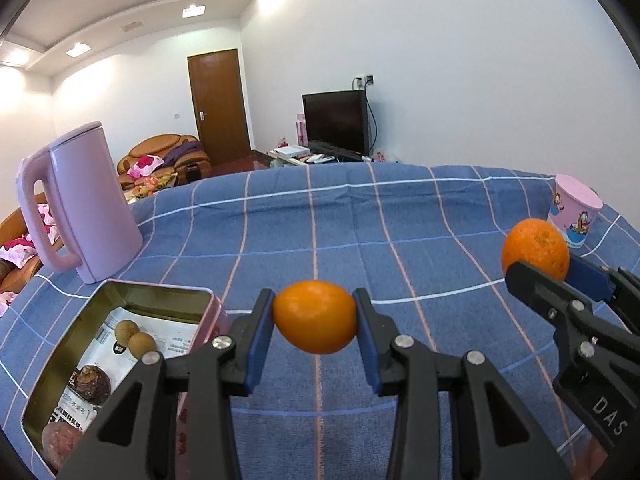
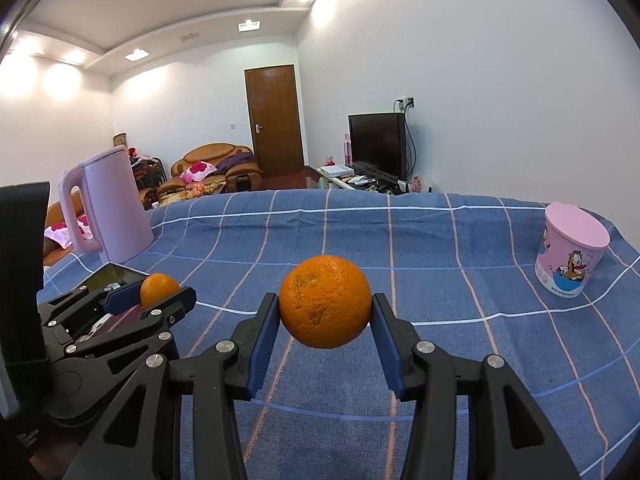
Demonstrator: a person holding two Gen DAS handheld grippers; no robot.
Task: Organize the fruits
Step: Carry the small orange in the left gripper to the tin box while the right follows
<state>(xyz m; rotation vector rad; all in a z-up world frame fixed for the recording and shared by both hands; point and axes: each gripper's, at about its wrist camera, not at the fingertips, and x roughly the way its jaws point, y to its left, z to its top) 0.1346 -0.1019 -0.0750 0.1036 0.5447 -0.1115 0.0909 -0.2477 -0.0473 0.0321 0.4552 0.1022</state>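
My left gripper is shut on a small smooth orange and holds it above the blue checked cloth, just right of an open pink tin. The tin holds two small brown longans and dark fruits on printed paper. My right gripper is shut on a larger rough-skinned orange, held above the cloth. In the left wrist view the right gripper shows at the right with its orange. In the right wrist view the left gripper shows at the left with the small orange.
A pink kettle stands at the table's far left behind the tin. A pink cartoon cup stands at the far right near the table edge. The blue checked cloth covers the table. A sofa, door and television lie beyond.
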